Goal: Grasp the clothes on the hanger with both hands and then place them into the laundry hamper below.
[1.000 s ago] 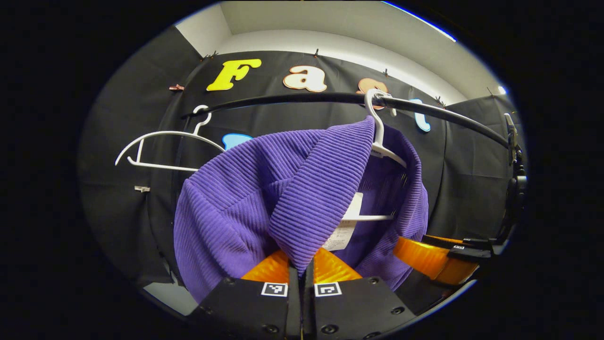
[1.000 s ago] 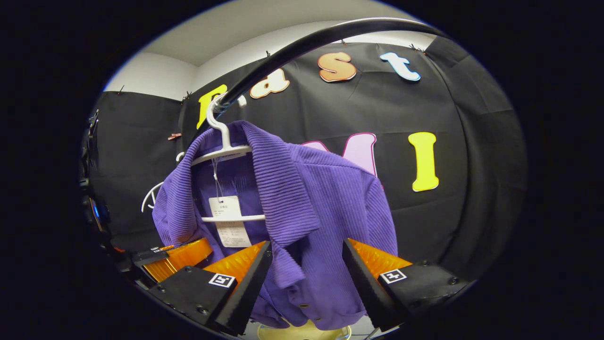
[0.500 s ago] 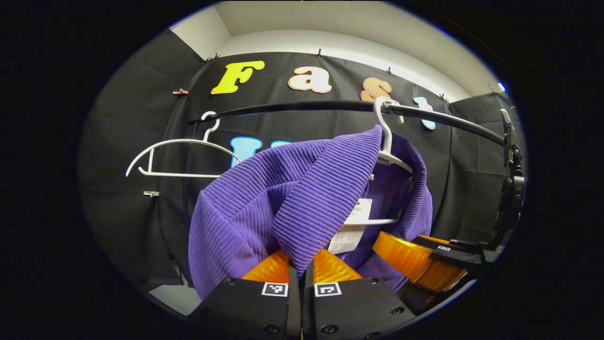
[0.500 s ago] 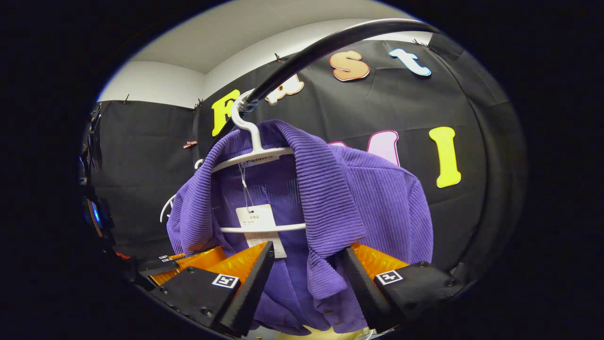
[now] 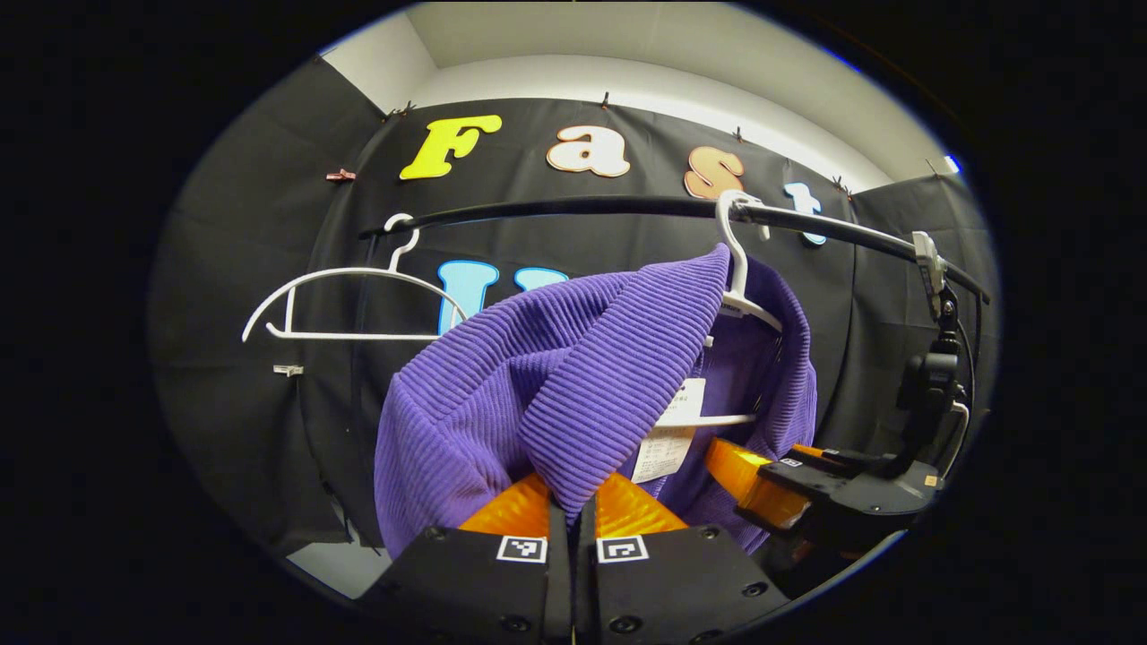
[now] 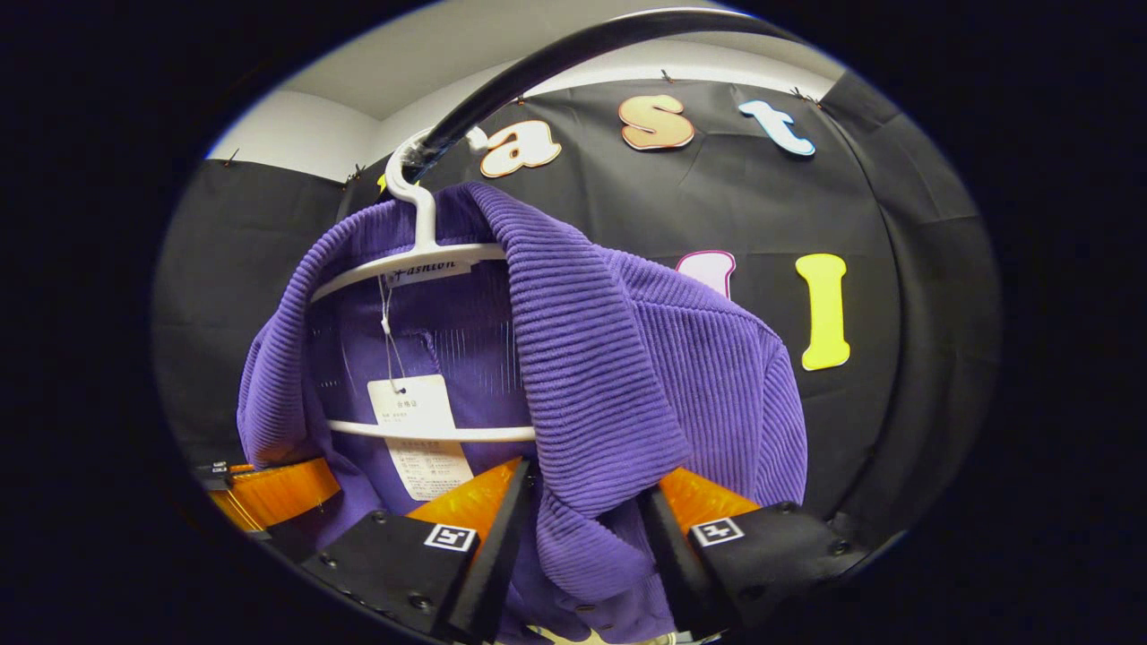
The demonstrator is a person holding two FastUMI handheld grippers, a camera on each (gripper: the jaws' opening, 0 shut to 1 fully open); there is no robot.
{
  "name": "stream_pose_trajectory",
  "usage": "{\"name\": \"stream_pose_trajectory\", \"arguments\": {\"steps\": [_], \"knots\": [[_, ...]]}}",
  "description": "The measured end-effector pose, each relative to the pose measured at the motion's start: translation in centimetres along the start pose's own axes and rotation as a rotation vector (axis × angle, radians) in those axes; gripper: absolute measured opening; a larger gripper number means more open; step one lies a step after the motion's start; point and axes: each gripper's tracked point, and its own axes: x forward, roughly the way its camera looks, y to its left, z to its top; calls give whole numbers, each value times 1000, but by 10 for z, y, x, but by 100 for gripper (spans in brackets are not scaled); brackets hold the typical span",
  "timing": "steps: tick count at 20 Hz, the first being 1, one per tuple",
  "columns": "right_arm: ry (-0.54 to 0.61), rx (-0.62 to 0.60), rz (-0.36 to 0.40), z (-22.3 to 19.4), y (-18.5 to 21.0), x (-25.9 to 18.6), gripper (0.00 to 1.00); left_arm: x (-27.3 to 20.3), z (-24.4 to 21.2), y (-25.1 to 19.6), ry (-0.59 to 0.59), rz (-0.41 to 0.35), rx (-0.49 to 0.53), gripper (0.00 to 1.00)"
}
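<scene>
The left gripper [image 5: 572, 506] pinches the purple cardigan's [image 5: 556, 394] collar; the right gripper's [image 6: 587, 502] fingers straddle the other lapel, seemingly not yet clamped.

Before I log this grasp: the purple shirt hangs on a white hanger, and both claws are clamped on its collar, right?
Not quite. In the right gripper view the right claw is open around the purple shirt. The left claw is clamped on its collar; the white hanger is right.
</scene>
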Motion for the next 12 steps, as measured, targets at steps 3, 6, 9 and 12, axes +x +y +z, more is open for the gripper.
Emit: {"name": "stream_pose_trajectory", "arguments": {"steps": [3,6,9,12], "knots": [[-18,-36,-33,4,-17,-6,27,2,1,2,1,-4,5,6],[-15,-17,-54,5,-24,-15,11,4,0,2,5,-8,6,6],[-16,-48,-59,10,-24,-22,11,3,0,1,4,-13,8,6],[-49,-78,-93,24,-36,-34,11,-1,5,7,-10,1,7,6]]}}
